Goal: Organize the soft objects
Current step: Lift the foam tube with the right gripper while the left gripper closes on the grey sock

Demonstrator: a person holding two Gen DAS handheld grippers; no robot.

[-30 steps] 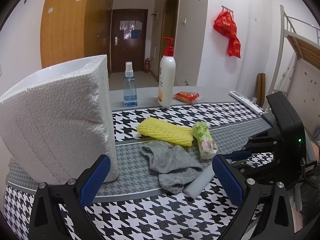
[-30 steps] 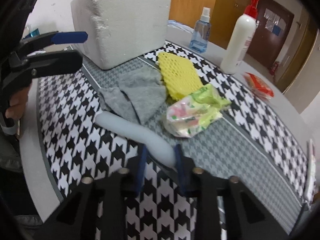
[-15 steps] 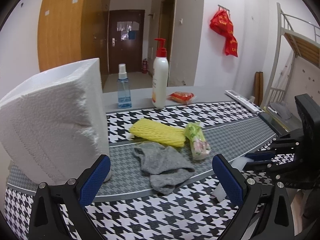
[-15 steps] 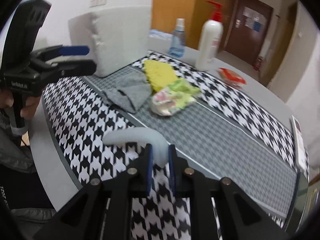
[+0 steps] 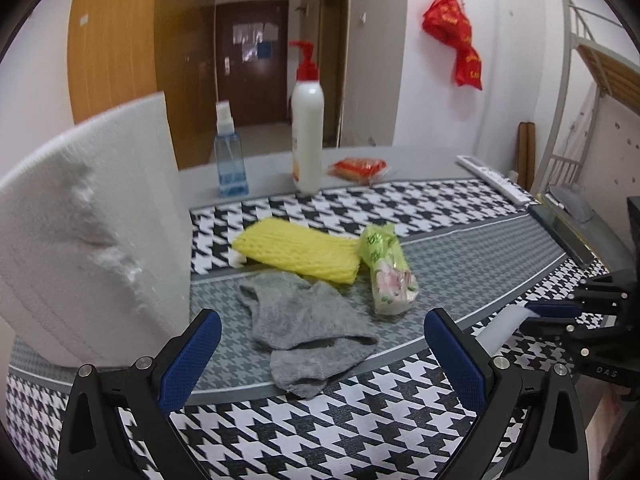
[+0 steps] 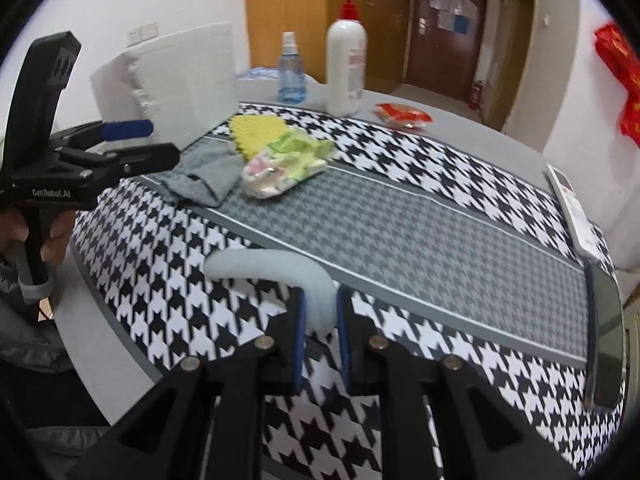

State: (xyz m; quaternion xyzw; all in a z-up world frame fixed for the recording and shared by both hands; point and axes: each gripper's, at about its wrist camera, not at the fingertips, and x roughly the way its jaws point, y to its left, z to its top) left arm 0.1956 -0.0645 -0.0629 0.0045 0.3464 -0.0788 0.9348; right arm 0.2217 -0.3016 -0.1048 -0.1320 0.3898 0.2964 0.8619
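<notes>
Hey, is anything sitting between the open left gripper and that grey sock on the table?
Nothing visible. The grey sock lies right ahead of the open left gripper with only bare tablecloth between them. The white foam block stands off to the left, and the right gripper holds the foam tube away to the right.

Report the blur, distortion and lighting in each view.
Left wrist: strong fisheye bending, dark corner vignette, grey sock slightly soft, even indoor light. Right wrist: same bending and vignette, table edge curved, foam strip fairly sharp, tissue pack soft.
</notes>
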